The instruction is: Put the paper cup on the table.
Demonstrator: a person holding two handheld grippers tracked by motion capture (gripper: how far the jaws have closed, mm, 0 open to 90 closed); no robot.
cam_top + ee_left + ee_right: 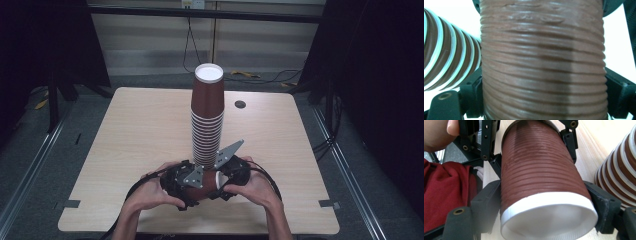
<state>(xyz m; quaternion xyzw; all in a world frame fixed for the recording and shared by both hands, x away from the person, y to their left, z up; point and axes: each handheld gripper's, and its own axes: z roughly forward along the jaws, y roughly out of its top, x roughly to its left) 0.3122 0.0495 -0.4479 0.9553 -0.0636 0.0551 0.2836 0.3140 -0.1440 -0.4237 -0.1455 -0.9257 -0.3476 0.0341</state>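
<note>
Both the left gripper point(192, 184) and right gripper point(226, 175) clamp one ribbed paper cup point(541, 185) near the stack point(206, 120); light, crushable, best held mid-wall.

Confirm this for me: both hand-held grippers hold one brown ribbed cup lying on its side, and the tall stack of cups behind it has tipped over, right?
Not quite. The stack of cups stands upright on the table, as the high view shows. The rest holds: the left hand-held gripper and right hand-held gripper both clamp one brown ribbed cup lying sideways.

No legible text, label, brand, number or sign anywhere
</note>
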